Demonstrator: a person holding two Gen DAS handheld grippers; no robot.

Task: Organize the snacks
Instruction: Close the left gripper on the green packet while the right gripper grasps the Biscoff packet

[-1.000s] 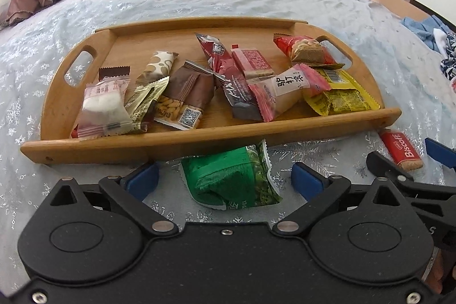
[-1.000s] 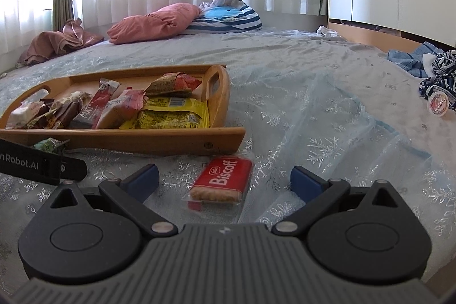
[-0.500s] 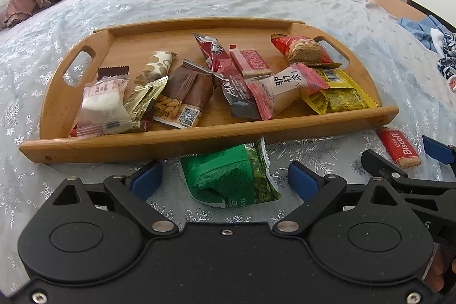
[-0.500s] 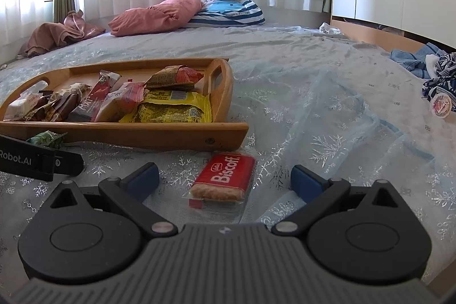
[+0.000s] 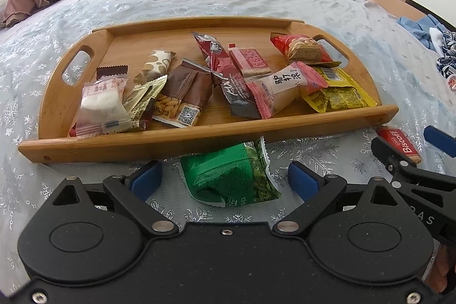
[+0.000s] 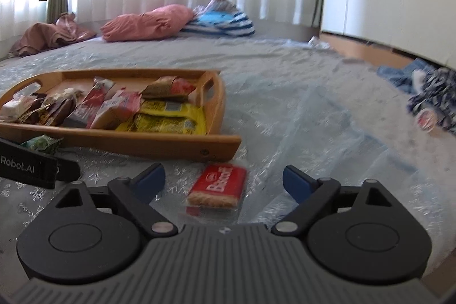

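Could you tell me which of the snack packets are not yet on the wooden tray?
Two: the green packet and the red Biscoff biscuit lie on the bedspread before the tray.

Snacks [image 5: 182, 93] in tray [image 5: 199, 141]

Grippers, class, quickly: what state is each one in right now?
Left gripper: open, green snack packet between its fingers, untouched.
Right gripper: open but closing, Biscoff packet between its fingers, not yet gripped.

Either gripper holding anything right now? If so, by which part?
Nothing is held. The left gripper stands open around the green snack bag, pads apart from it. The right gripper is closing around the Biscoff biscuit pack, not yet touching.
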